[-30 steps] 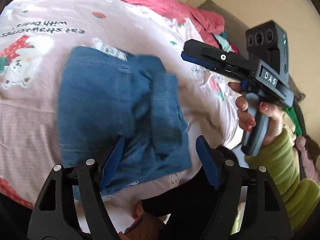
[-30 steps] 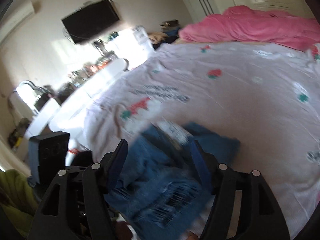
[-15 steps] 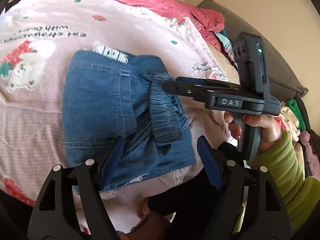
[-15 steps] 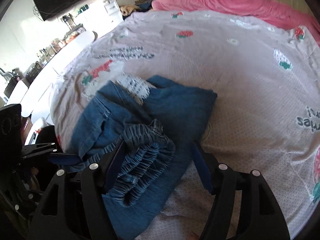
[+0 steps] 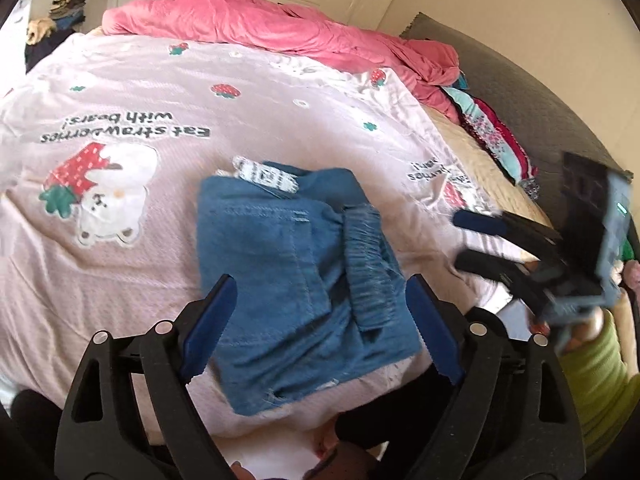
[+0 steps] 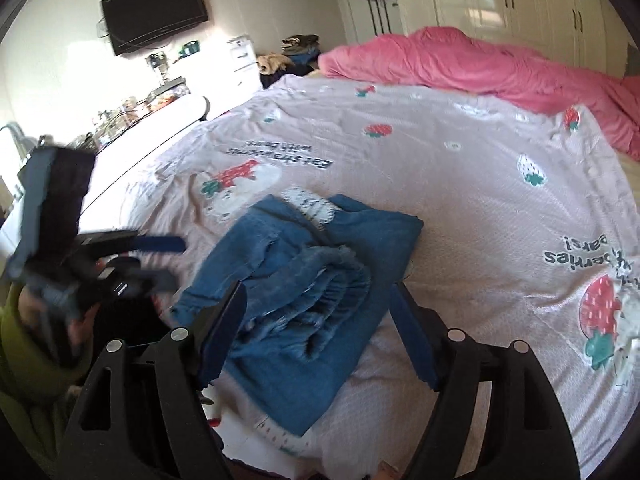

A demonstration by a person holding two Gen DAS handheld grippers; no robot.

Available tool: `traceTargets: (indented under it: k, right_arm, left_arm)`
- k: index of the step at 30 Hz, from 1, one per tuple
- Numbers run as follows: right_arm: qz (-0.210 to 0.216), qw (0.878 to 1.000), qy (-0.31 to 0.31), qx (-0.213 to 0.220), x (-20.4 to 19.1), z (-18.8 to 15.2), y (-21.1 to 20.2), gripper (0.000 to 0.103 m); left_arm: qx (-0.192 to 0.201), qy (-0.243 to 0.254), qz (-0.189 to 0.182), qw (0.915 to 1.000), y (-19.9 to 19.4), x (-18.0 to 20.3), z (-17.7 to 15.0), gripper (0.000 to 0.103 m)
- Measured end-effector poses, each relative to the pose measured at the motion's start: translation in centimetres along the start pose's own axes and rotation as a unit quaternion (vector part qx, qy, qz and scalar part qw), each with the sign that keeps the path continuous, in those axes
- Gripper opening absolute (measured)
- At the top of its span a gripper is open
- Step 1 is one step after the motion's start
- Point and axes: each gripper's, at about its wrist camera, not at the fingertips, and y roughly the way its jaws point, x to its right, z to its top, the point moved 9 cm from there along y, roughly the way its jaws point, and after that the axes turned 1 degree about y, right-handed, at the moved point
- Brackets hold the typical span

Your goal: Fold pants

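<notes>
The blue denim pants (image 5: 296, 280) lie folded into a compact bundle on the pink strawberry-print bed sheet (image 5: 120, 264), elastic waistband on top, near the bed's front edge. My left gripper (image 5: 320, 320) hovers above the bundle with its jaws opening and nothing gripped; the pants show below the gap. In the right wrist view the same pants (image 6: 340, 236) lie beyond my right gripper (image 6: 318, 296), whose jaws are also opening and empty. Each gripper shows blurred in the other's view: the right one (image 5: 468, 242) off the bundle's right side, the left one (image 6: 168, 262) off its left.
A pink duvet (image 5: 280, 24) is heaped along the bed's far side. A pile of coloured clothes (image 5: 492, 136) lies at the right edge by a grey headboard. A wall TV (image 6: 154, 12), a cluttered dresser (image 6: 132, 108) and white wardrobes (image 6: 500, 0) ring the room. A green sleeve (image 5: 600, 380) holds the right gripper.
The right gripper has left the waistband and swung off to the bundle's right side. The left gripper has risen and backed off. Both pairs of jaws stand wider. The pants stay folded.
</notes>
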Motion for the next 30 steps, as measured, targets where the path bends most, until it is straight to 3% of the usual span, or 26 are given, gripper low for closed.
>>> traceTargets:
  k: [7,13,15,17,20,26,27,28,29,30]
  right_arm:
    - [0.012,0.999,-0.050,-0.004,-4.4,-2.0,-0.9,0.073]
    - [0.035,0.995,-0.086,-0.031,-8.7,-3.6,1.3,0.073]
    - [0.037,0.993,-0.106,-0.042,-10.0,-4.0,2.2,0.071]
    - [0.033,0.989,-0.134,-0.050,-11.2,-4.2,3.3,0.062]
    - [0.021,0.982,-0.180,-0.058,-12.4,-4.0,4.9,0.049]
    - [-0.050,0.953,-0.286,-0.085,-12.7,-4.0,8.8,0.048]
    - [-0.059,0.950,-0.293,-0.091,-12.4,-4.2,9.5,0.046]
    - [-0.046,0.951,-0.289,-0.101,-12.2,-4.7,10.1,0.025]
    - [-0.028,0.953,-0.281,-0.108,-12.3,-5.0,10.3,0.013]
    - [-0.014,0.955,-0.274,-0.116,-12.3,-5.4,10.1,0.008]
  left_arm:
    - [-0.005,-0.002,0.009,0.9999,0.8,-1.9,1.1,0.082]
    - [-0.021,0.002,0.020,0.9996,2.7,-3.9,2.4,0.082]
    - [-0.035,0.004,0.019,0.9992,3.9,-4.4,2.7,0.072]
    - [-0.049,0.005,0.010,0.9987,5.2,-4.5,2.7,0.062]
    - [-0.062,0.020,0.013,0.9978,6.8,-4.6,2.6,0.061]
    - [-0.071,0.016,0.013,0.9973,8.3,-5.3,2.3,0.060]
    - [-0.069,0.014,0.012,0.9974,8.3,-5.4,2.4,0.060]
    - [-0.068,0.014,0.011,0.9975,8.4,-5.4,2.4,0.060]
    - [-0.067,0.012,0.011,0.9976,8.4,-5.5,2.4,0.060]
    - [-0.067,0.012,0.010,0.9976,8.4,-5.5,2.4,0.061]
